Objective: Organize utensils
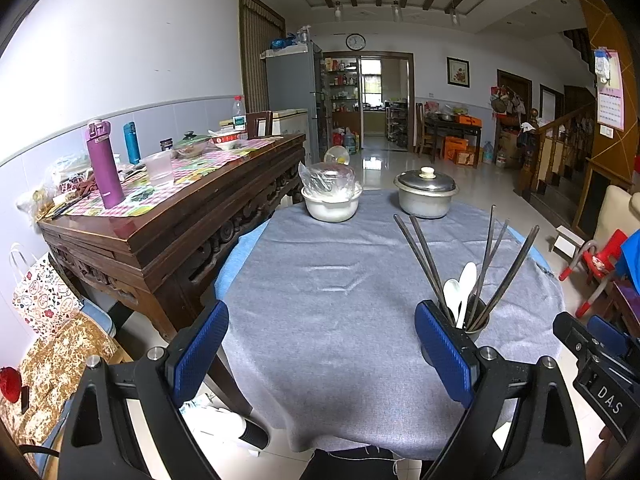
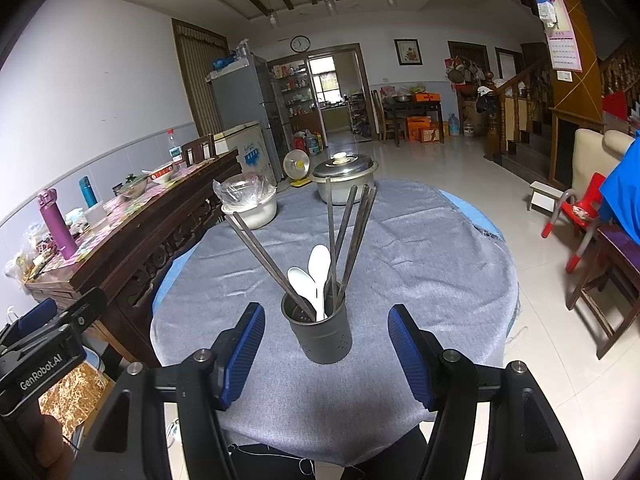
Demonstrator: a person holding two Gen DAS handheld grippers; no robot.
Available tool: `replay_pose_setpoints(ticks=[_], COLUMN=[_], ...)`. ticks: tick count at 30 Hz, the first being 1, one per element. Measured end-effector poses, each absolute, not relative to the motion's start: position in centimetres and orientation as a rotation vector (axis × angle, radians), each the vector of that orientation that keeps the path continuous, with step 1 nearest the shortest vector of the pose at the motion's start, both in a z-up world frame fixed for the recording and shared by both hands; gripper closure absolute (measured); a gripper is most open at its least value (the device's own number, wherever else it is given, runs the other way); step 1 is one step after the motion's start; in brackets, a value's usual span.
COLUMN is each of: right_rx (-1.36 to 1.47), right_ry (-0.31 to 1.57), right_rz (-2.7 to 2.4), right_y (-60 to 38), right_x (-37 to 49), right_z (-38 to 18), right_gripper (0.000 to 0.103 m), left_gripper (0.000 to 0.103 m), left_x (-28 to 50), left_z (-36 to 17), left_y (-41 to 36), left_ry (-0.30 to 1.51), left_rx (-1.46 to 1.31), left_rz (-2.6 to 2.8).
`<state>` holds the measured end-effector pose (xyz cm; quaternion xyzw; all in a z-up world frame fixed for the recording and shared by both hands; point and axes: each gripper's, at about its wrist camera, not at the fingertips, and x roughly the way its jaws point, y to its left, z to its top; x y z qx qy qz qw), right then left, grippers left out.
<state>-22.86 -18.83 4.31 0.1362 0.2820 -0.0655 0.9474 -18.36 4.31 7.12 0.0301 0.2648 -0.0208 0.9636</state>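
A dark grey perforated utensil holder (image 2: 322, 334) stands upright on the grey tablecloth (image 2: 420, 264), near the table's front edge. It holds several dark chopsticks (image 2: 352, 236) and two white spoons (image 2: 318, 276). My right gripper (image 2: 326, 350) is open and empty, its blue pads (image 2: 243, 354) apart on either side of the holder. My left gripper (image 1: 320, 352) is open and empty over bare cloth, left of the holder (image 1: 474, 322), whose chopsticks (image 1: 420, 256) and spoons (image 1: 462, 288) rise behind its right pad.
A white bowl with a plastic-wrapped dish (image 2: 250, 200) and a lidded metal pot (image 2: 344, 178) stand at the table's far side. A wooden sideboard (image 1: 160, 216) with a purple bottle (image 1: 103, 168) runs along the left. Red chairs (image 2: 580, 216) stand to the right.
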Motion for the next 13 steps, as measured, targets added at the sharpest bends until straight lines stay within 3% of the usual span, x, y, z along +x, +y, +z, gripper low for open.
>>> replay_pose_setpoints(ticks=[13], right_rx=[0.283], right_ry=[0.599], right_rz=[-0.144], right_y=[-19.9], right_x=[-21.8], right_z=[3.6], right_gripper=[0.035], left_gripper=[0.009], left_x=[-16.9], left_z=[7.1], left_y=[4.3], left_ry=[0.515], left_rx=[0.052], left_rz=[-0.031])
